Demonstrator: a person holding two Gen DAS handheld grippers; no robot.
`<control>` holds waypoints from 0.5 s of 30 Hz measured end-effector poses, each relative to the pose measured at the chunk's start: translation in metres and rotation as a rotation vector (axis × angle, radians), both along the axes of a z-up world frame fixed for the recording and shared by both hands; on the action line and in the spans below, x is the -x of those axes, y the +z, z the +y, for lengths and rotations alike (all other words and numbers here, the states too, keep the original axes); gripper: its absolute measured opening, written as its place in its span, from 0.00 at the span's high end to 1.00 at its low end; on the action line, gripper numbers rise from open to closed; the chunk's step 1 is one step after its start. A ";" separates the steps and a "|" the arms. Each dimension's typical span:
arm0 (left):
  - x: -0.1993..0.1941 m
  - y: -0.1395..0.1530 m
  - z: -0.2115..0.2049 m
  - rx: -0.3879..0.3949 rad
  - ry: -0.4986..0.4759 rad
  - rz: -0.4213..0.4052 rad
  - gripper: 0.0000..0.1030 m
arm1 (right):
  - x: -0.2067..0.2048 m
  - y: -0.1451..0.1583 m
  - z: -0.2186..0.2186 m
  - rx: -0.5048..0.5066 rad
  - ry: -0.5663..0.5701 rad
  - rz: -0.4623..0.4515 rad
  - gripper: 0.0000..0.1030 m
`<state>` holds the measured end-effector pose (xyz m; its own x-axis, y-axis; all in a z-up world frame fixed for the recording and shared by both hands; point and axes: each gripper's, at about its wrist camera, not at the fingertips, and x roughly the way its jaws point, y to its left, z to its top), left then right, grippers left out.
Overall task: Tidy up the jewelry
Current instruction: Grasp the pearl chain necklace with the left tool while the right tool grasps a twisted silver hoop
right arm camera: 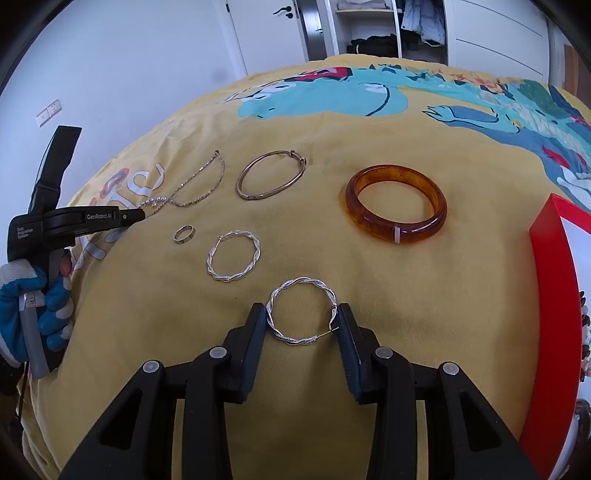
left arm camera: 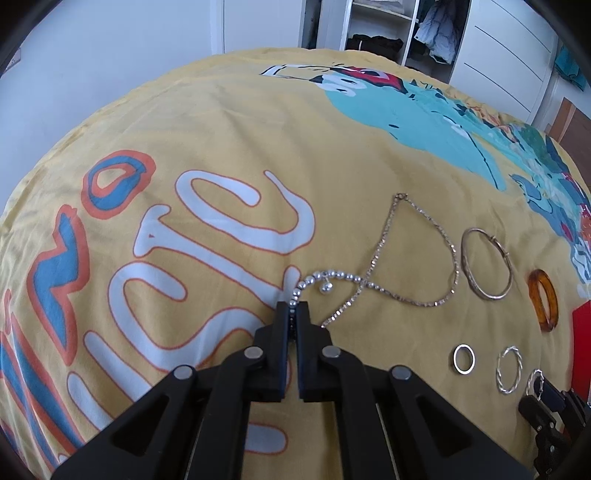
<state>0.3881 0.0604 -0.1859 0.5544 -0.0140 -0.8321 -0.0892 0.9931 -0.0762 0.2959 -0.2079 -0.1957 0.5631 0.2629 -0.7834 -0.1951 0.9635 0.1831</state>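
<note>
My left gripper (left arm camera: pixel 293 306) is shut on one end of a silver bead bracelet (left arm camera: pixel 334 277) that lies across a thin chain necklace (left arm camera: pixel 417 254) on the yellow bedspread (left arm camera: pixel 229 147). My right gripper (right arm camera: pixel 302 314) is open, its fingers on either side of a twisted silver hoop earring (right arm camera: pixel 303 312), touching or nearly touching it. A second hoop earring (right arm camera: pixel 232 256), a small silver ring (right arm camera: pixel 183 233), a thin metal bangle (right arm camera: pixel 271 175) and an amber bangle (right arm camera: pixel 396 204) lie on the spread. The left gripper also shows in the right wrist view (right arm camera: pixel 142 214).
A red box (right arm camera: pixel 550 314) with a white inside stands at the right edge of the bed. A white wall, a door and an open wardrobe (right arm camera: pixel 388 33) are behind the bed.
</note>
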 end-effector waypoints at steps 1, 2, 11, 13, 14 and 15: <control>0.001 0.000 0.000 0.000 0.000 0.001 0.97 | 0.000 0.000 0.000 -0.002 -0.001 0.000 0.63; 0.001 0.001 0.000 0.001 0.001 0.001 0.97 | 0.000 0.001 0.000 -0.004 -0.003 -0.001 0.63; 0.006 0.005 -0.003 -0.002 -0.007 -0.011 0.97 | 0.004 0.007 -0.004 -0.021 -0.019 -0.019 0.63; 0.007 0.008 -0.005 0.001 -0.012 -0.019 0.97 | 0.005 0.009 -0.004 -0.024 -0.019 -0.026 0.63; 0.007 0.010 -0.005 0.008 -0.014 -0.022 0.97 | 0.005 0.010 -0.005 -0.026 -0.019 -0.029 0.63; 0.007 0.012 -0.005 0.017 -0.015 -0.025 0.97 | 0.005 0.011 -0.005 -0.029 -0.019 -0.033 0.63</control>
